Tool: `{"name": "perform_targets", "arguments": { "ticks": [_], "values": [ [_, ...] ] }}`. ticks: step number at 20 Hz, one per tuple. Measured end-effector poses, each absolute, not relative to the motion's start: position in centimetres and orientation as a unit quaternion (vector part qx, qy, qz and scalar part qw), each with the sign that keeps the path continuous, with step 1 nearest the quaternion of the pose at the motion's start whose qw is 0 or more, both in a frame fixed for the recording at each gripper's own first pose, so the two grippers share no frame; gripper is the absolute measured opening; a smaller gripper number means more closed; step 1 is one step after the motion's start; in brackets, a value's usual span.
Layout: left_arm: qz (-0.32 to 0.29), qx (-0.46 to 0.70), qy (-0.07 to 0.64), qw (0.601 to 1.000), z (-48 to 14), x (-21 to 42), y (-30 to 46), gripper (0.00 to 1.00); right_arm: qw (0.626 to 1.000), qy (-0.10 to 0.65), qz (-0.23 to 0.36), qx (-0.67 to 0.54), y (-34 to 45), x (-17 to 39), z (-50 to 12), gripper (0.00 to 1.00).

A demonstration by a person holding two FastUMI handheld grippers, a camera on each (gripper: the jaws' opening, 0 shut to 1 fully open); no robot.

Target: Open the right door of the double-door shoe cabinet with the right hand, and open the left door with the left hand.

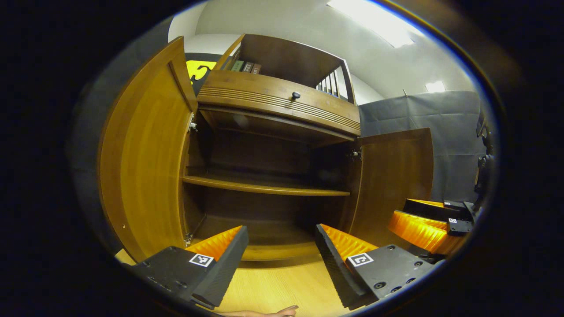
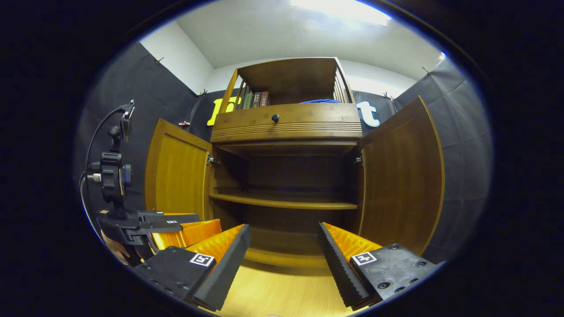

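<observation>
The wooden shoe cabinet [image 1: 277, 110] [image 2: 286, 127] stands with both doors swung wide. Its left door [image 1: 145, 154] [image 2: 178, 171] and right door [image 1: 392, 176] [image 2: 401, 176] hang open, baring an inner shelf [image 1: 264, 188] [image 2: 282, 202] with nothing on it. My left gripper [image 1: 280, 257] is open in front of the cabinet's bottom, holding nothing. My right gripper [image 2: 282, 259] is open too, a little back from the cabinet floor. The right gripper [image 1: 434, 222] appears at the right of the left gripper view; the left gripper [image 2: 176, 229] sits low left in the right gripper view.
A drawer with a dark knob [image 1: 295, 95] [image 2: 275, 117] tops the doors, and above it an open rack holds a few books [image 2: 255, 100]. Light wood floor [image 1: 282, 286] lies before the cabinet. A hand's fingertips [image 1: 286, 311] show at the bottom edge.
</observation>
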State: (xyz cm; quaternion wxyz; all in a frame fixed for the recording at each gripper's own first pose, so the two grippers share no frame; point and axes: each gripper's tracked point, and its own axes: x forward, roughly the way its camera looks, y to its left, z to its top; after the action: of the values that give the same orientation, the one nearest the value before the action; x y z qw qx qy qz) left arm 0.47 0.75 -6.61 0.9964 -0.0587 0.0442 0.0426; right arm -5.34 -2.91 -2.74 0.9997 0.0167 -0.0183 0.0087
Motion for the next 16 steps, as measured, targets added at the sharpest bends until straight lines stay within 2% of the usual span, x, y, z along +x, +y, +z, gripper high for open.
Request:
{"name": "perform_targets", "arguments": {
  "ticks": [16],
  "values": [
    [0.038,-0.028,0.029,0.998,-5.42,-0.82,0.69,0.94,1.0,-0.014,0.012,0.014,-2.58,-5.35,-2.63,0.97]
  ]
}}
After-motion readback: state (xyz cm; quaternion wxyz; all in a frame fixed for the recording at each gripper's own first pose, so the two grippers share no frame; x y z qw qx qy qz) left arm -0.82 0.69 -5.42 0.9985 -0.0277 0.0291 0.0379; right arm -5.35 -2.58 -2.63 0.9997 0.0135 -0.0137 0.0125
